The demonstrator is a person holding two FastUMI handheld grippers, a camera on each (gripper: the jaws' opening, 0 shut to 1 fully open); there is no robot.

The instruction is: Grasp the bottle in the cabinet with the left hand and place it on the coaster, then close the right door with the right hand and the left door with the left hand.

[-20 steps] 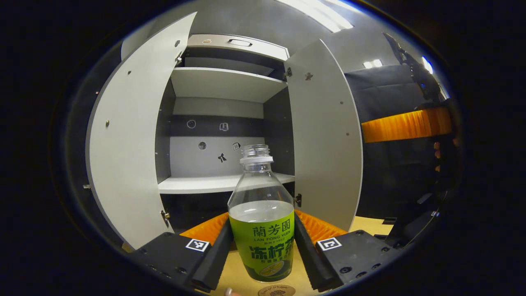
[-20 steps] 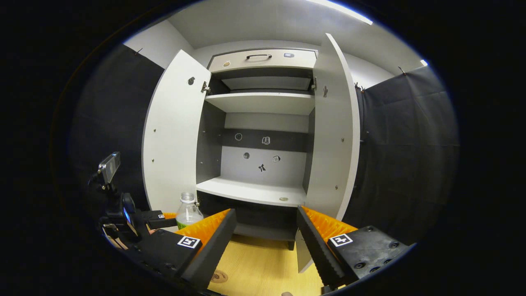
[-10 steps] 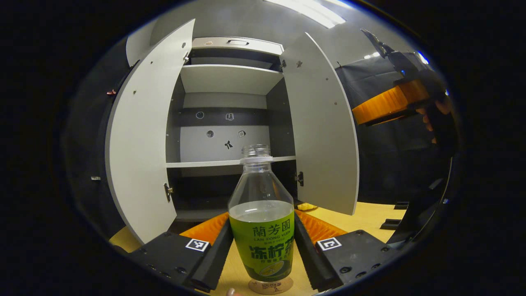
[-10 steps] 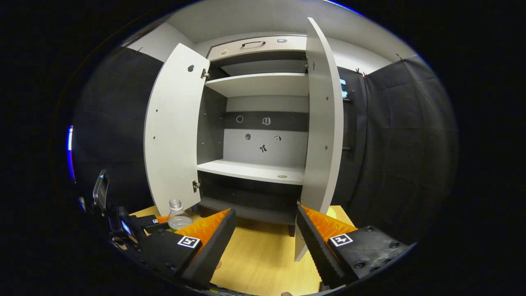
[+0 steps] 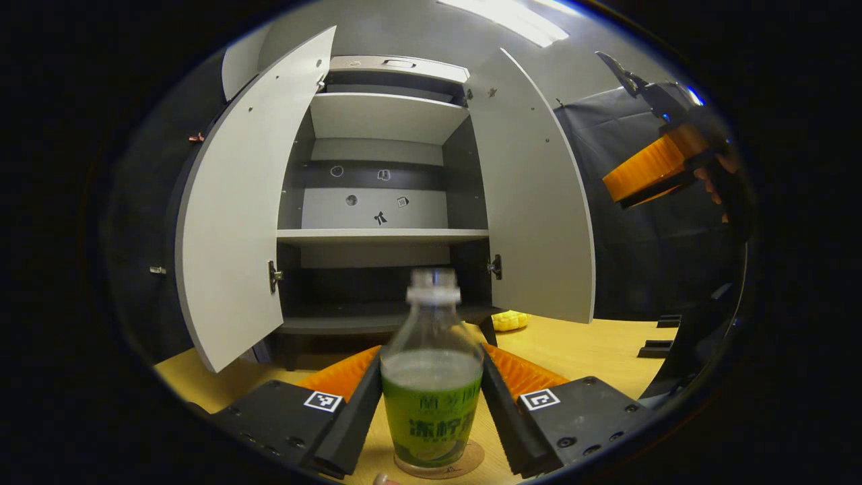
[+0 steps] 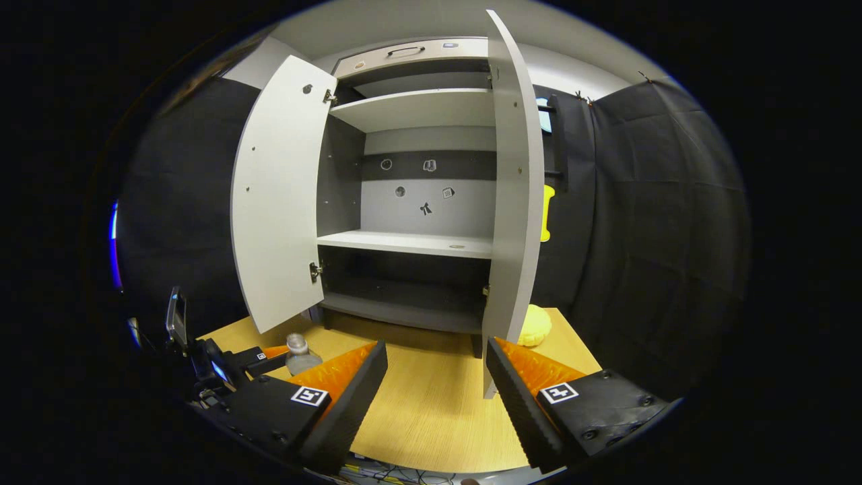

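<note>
A clear bottle with a green label stands upright between the fingers of my left gripper, which is shut on it. Its base rests on a round wooden coaster on the table. Behind it the grey cabinet has both doors swung open. In the right gripper view my right gripper is open and holds nothing, a little in front of the right door, which I see nearly edge-on. The left door stands wide open. The bottle and left gripper sit low at the left.
A yellow object lies on the wooden table by the cabinet's right foot. The cabinet shelf carries only a small round mark. Black cloth walls close in both sides. My right gripper, held by a hand, hangs high at the right.
The left gripper has come down with the bottle until its base meets the coaster. The right gripper has shifted to the right, so the right door now appears edge-on.
</note>
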